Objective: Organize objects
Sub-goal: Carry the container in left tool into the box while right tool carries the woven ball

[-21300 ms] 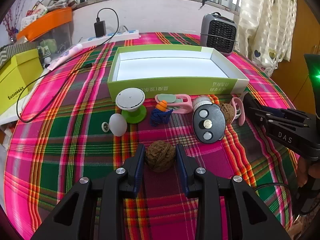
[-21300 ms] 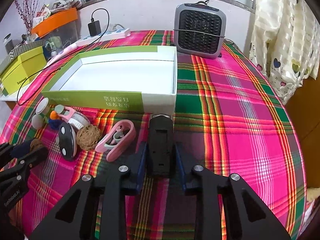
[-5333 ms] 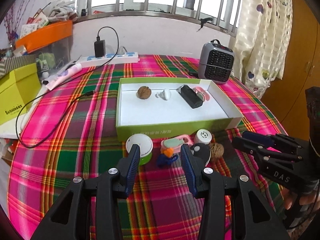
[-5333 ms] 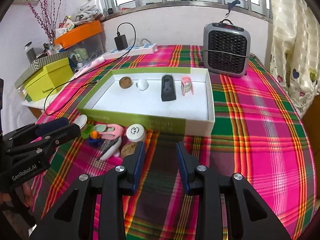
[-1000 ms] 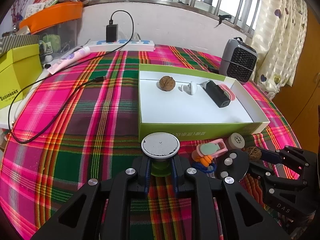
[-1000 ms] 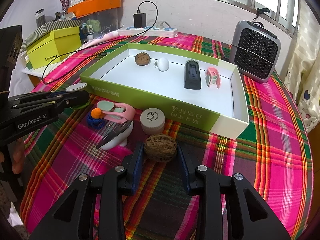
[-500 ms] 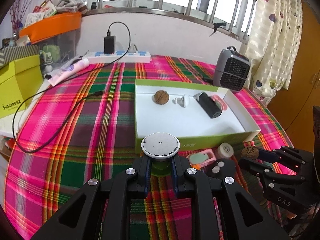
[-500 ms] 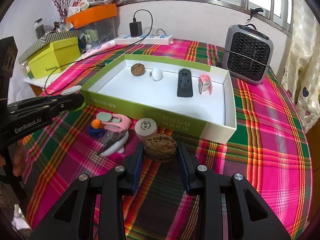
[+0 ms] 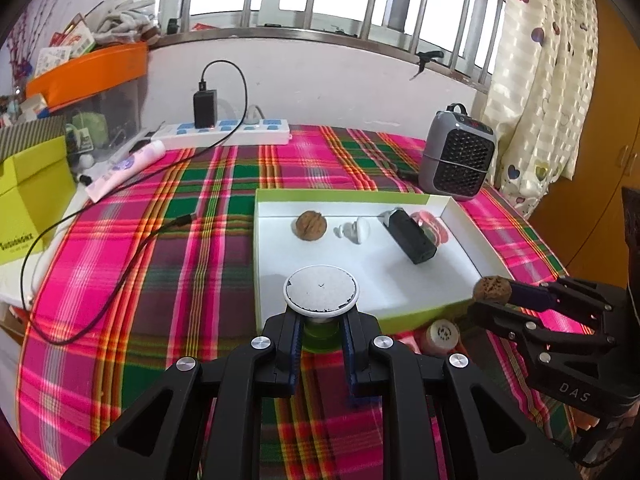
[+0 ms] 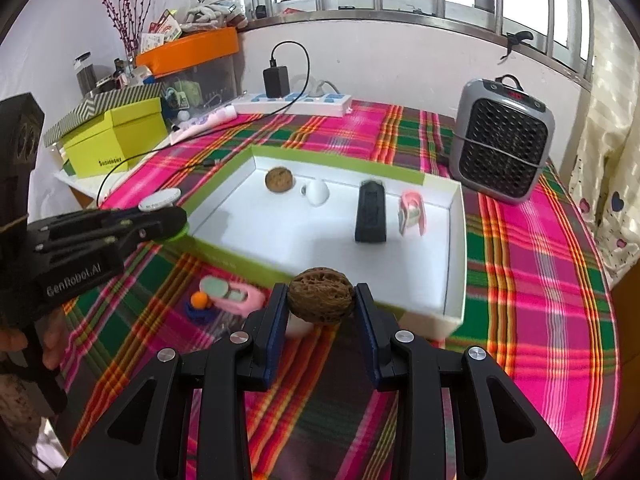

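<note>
My left gripper (image 9: pixel 321 330) is shut on a round white-topped, green-based object (image 9: pixel 321 290), held above the near edge of the green-rimmed white box (image 9: pixel 452 204). My right gripper (image 10: pixel 322 310) is shut on a brown walnut (image 10: pixel 321 300), lifted over the box's near wall (image 10: pixel 454 312). In the box lie another walnut (image 9: pixel 311 225), a small white piece (image 9: pixel 358 230), a black block (image 9: pixel 412 236) and a pink clip (image 10: pixel 412 209). The right gripper with its walnut (image 9: pixel 492 290) shows in the left wrist view, and the left gripper (image 10: pixel 160 216) in the right wrist view.
On the plaid cloth before the box lie a pink-and-green item (image 10: pixel 230 294), an orange-and-blue piece (image 10: pixel 199 303) and a white round cap (image 9: pixel 442 333). A grey heater (image 10: pixel 502 146) stands back right. A power strip (image 9: pixel 228 132), black cable (image 9: pixel 132 256) and yellow box (image 10: pixel 116 142) sit left.
Both grippers have risen and moved forward toward the box, each carrying its object. The walnut and the round object have left the cloth.
</note>
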Demonstrator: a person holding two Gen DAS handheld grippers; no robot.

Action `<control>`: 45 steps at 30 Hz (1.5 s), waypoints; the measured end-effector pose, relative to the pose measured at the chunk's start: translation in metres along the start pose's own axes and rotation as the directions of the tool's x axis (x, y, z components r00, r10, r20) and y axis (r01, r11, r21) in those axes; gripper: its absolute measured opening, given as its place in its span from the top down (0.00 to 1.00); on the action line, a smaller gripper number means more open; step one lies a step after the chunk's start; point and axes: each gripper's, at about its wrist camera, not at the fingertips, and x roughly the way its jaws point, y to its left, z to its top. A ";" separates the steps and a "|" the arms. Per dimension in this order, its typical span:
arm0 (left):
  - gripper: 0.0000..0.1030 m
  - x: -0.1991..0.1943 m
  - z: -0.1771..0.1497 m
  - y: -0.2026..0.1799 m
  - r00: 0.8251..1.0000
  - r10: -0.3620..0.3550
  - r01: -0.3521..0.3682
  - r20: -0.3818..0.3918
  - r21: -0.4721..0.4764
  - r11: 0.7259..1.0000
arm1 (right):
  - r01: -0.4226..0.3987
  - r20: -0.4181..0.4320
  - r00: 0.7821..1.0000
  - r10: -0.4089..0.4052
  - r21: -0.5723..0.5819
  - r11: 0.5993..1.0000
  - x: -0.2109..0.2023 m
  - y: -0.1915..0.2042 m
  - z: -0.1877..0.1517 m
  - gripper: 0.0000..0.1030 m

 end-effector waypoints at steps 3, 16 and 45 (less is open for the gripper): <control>0.85 0.006 0.007 -0.001 1.000 -0.001 0.001 0.002 0.005 1.000 | -0.006 0.002 1.000 0.006 -0.006 1.000 0.006 -0.001 0.009 0.67; 0.85 0.047 0.025 0.004 0.999 0.004 -0.003 -0.042 0.009 1.000 | -0.004 -0.031 1.000 0.003 -0.019 1.000 0.048 -0.016 0.040 0.67; 0.85 0.081 0.030 0.008 0.997 0.006 -0.005 -0.074 0.018 1.000 | 0.025 -0.090 0.995 -0.034 -0.100 0.995 0.114 -0.016 0.087 0.67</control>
